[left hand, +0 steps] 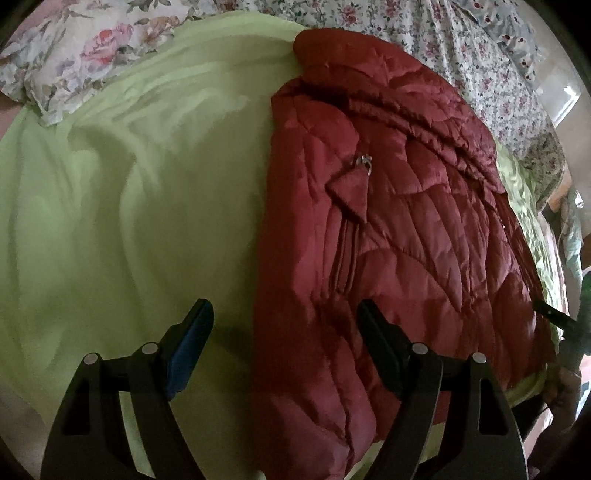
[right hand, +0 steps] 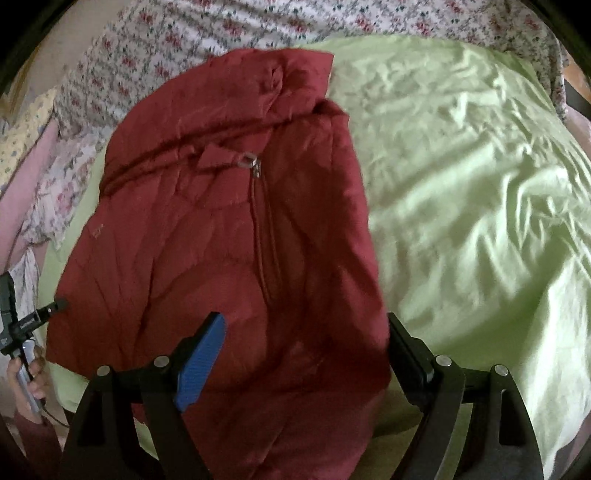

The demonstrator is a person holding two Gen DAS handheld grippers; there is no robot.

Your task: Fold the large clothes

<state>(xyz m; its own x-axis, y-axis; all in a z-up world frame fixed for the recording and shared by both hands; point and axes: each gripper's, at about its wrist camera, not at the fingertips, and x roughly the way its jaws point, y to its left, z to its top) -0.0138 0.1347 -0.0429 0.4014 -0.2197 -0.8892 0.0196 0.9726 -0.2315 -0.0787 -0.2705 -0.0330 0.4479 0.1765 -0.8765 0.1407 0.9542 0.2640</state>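
Observation:
A dark red quilted jacket (left hand: 388, 229) lies folded lengthwise on a light green bedsheet (left hand: 129, 221); its collar points away and a zipper pull shows near its middle. It also shows in the right wrist view (right hand: 229, 236). My left gripper (left hand: 284, 314) is open, hovering over the jacket's near left edge, holding nothing. My right gripper (right hand: 306, 325) is open above the jacket's near right edge, empty. The other gripper (right hand: 26, 321) shows at the left edge of the right wrist view.
Floral pillows (left hand: 74, 55) and floral bedding (right hand: 221, 26) lie along the far side of the bed. The green sheet (right hand: 461, 184) spreads wrinkled to the jacket's side. The bed's edge runs near the jacket's near hem.

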